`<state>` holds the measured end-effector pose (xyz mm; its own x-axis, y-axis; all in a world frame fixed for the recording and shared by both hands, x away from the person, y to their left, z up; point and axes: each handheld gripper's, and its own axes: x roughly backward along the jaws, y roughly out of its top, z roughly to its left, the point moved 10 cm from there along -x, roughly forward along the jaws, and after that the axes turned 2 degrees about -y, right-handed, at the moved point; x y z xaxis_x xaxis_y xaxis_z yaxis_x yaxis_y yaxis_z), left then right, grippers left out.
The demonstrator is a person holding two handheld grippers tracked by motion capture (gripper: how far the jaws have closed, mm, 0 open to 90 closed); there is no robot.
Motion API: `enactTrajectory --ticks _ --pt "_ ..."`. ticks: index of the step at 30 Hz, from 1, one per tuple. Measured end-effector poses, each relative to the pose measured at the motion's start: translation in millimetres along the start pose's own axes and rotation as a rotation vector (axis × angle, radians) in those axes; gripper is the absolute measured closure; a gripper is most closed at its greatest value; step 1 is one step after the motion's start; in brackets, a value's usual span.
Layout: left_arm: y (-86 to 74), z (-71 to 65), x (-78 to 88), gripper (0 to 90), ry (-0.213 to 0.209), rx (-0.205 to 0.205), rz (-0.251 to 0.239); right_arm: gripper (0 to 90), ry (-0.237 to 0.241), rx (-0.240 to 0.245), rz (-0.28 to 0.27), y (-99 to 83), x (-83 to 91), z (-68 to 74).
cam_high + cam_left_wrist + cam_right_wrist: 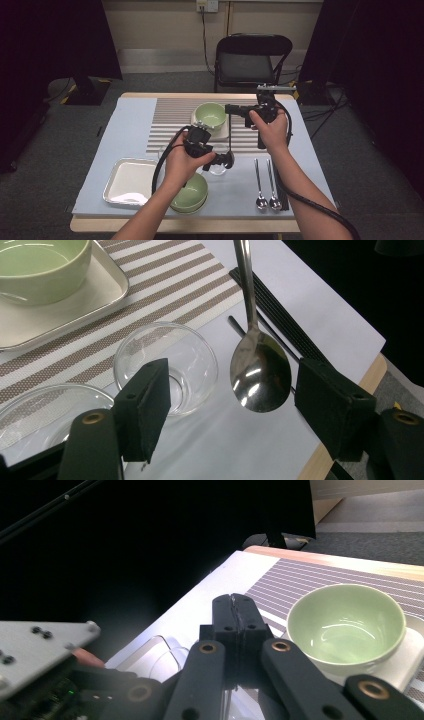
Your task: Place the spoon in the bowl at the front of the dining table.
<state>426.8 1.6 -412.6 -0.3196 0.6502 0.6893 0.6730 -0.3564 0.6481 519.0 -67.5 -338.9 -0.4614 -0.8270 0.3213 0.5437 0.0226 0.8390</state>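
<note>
Closest to us, a pale green bowl (pixel 192 197) sits at the near edge of the counter (pixel 127 122), looking stacked on a second one, with an empty white tray (pixel 125 182) to its left. Above the middle of the counter, the right gripper (pixel 230 109) has its jaws pressed fully together on the top of a spoon (pixel 260 372), so the spoon hangs straight down, scoop lowest. The left gripper (pixel 227 160) waits beside it with its jaws spread wide, one on each side of the scoop and touching neither side; we judge this to be a handover, the spoon hung upright so the other gripper can take it lower down. Just below and left of the scoop stands a clear glass bowl (pixel 167 367), empty, with a second empty glass bowl (pixel 50 410) beside it. Farther off, another green bowl (pixel 210 114), also empty, rests on a white square plate (pixel 75 305) on the striped mat (pixel 170 125). Two more spoons (pixel 260 185) and black chopsticks (pixel 280 315) lie at the near right, lined up as a place setting.
</note>
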Motion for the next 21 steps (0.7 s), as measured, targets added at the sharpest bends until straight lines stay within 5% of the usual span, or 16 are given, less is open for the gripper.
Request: enactTrajectory --ticks 8,21 --pt "3.6 -2.2 -11.5 30.5 -0.019 0.019 -0.01 90.0 0.007 0.003 0.004 2.7 -7.9 4.2" --pt "2.6 14.0 -14.7 31.8 0.059 0.02 -0.01 90.0 0.01 0.0 0.001 4.7 -5.6 6.2"
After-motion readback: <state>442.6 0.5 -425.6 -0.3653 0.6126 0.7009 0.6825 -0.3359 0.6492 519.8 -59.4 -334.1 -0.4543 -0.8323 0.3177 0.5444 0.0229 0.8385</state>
